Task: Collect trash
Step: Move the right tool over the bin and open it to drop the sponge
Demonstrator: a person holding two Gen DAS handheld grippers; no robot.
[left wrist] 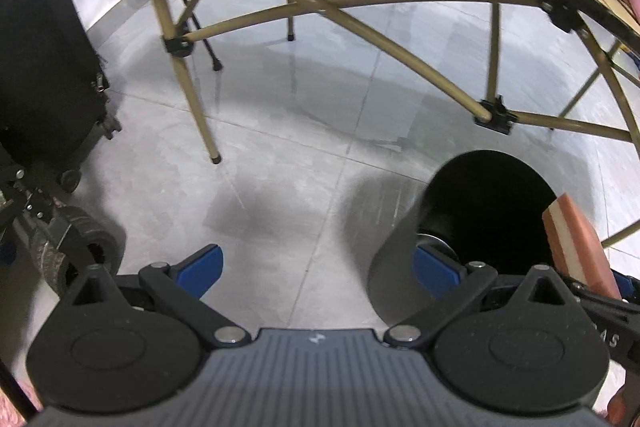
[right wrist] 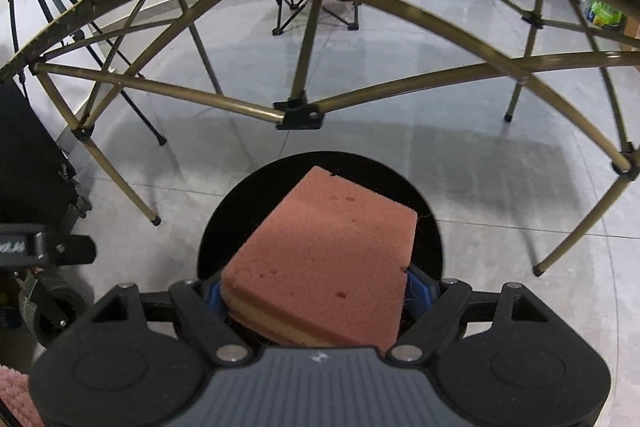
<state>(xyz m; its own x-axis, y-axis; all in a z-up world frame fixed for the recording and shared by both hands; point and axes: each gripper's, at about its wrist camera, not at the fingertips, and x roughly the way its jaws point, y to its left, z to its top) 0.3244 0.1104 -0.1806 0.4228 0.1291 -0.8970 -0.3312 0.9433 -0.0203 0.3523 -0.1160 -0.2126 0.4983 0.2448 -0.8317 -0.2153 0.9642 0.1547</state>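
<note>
The pink sponge [right wrist: 324, 259] is clamped in the right hand-held gripper [right wrist: 316, 291], long axis pointing forward over the black bin [right wrist: 430, 239] on the floor. The left hand-held gripper [left wrist: 316, 267] is spread apart, empty, beside the bin's rim, with open floor to its left.

both the left gripper [left wrist: 318, 267] and right gripper [right wrist: 316, 291] share ribbed grey bodies, black round-hinged linkages with silver screws, and blue pads.
</note>
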